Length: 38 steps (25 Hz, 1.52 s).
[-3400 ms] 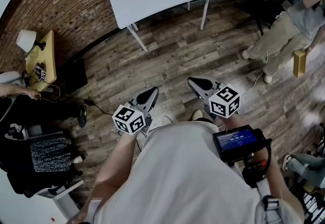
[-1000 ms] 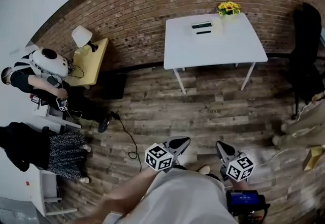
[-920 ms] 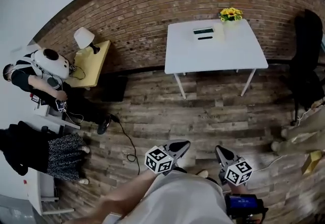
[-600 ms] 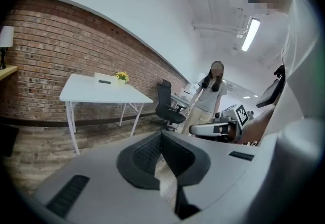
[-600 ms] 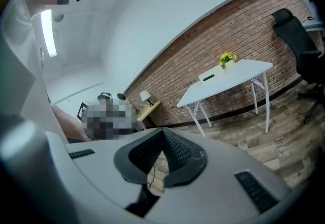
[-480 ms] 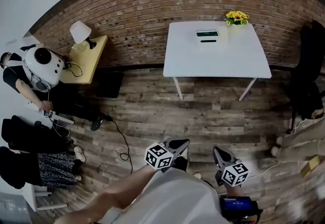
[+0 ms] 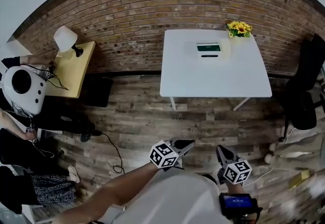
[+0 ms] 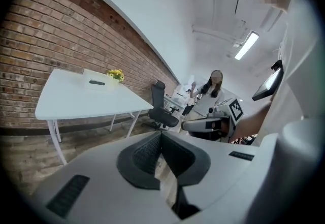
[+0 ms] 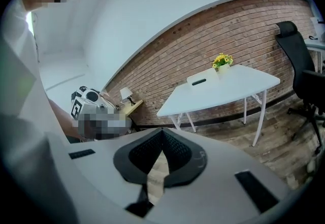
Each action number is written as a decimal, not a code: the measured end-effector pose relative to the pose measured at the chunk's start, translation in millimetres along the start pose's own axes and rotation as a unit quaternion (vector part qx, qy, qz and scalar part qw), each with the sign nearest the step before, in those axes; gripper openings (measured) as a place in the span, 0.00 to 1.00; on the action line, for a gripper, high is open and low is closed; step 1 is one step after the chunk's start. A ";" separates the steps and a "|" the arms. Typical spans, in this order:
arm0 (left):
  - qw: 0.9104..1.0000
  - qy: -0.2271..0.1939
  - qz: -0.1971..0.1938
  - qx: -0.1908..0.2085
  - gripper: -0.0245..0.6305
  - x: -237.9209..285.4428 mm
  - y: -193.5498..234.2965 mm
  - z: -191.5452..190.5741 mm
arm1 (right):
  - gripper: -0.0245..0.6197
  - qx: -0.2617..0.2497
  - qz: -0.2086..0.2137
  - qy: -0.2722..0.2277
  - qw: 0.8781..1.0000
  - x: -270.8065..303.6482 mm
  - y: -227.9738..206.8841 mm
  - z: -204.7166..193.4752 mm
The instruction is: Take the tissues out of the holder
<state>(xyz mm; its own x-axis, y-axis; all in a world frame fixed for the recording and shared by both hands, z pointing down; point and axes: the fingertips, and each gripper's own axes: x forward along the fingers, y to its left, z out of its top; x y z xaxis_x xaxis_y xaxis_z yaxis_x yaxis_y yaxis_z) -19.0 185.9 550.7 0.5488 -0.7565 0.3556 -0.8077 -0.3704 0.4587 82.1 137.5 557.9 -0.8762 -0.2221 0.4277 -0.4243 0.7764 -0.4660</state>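
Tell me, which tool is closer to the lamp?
Left. The left tool is on the side toward the lamp; the right tool is farther over. Both are far off.

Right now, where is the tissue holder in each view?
Head view: holder upper middle, right of centre, on the table.
Left gripper view: holder left of centre, mid-height.
Right gripper view: holder right of centre, upper half.
Shared landmark: yellow flowers, beside the holder in all three.
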 end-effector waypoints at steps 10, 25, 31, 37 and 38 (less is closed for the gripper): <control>1.000 -0.009 0.016 -0.022 0.05 -4.9 80.5 33.2 | 0.05 -0.024 -0.003 0.029 0.999 79.4 -23.2 61.8; 0.997 -0.012 0.068 -0.024 0.05 105.9 164.9 141.3 | 0.05 -0.036 0.092 0.061 0.993 165.1 -123.1 152.3; 0.993 0.001 0.122 -0.001 0.05 133.2 202.2 184.5 | 0.05 -0.045 0.114 0.080 0.989 183.3 -158.9 173.1; 0.989 0.010 0.149 0.000 0.05 138.8 250.9 208.5 | 0.05 -0.027 0.100 0.077 0.992 206.0 -182.4 190.2; 0.989 0.014 0.147 0.005 0.05 141.4 258.9 212.8 | 0.05 -0.024 0.095 0.075 0.992 209.2 -184.8 193.4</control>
<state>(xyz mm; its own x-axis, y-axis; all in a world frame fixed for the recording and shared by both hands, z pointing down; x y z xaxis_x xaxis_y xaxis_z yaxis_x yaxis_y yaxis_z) -196.4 -131.6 546.5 0.2951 -0.8170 0.4954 -0.9355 -0.1417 0.3236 -67.0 -166.6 583.7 -0.8937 0.0189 0.4482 -0.2400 0.8240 -0.5132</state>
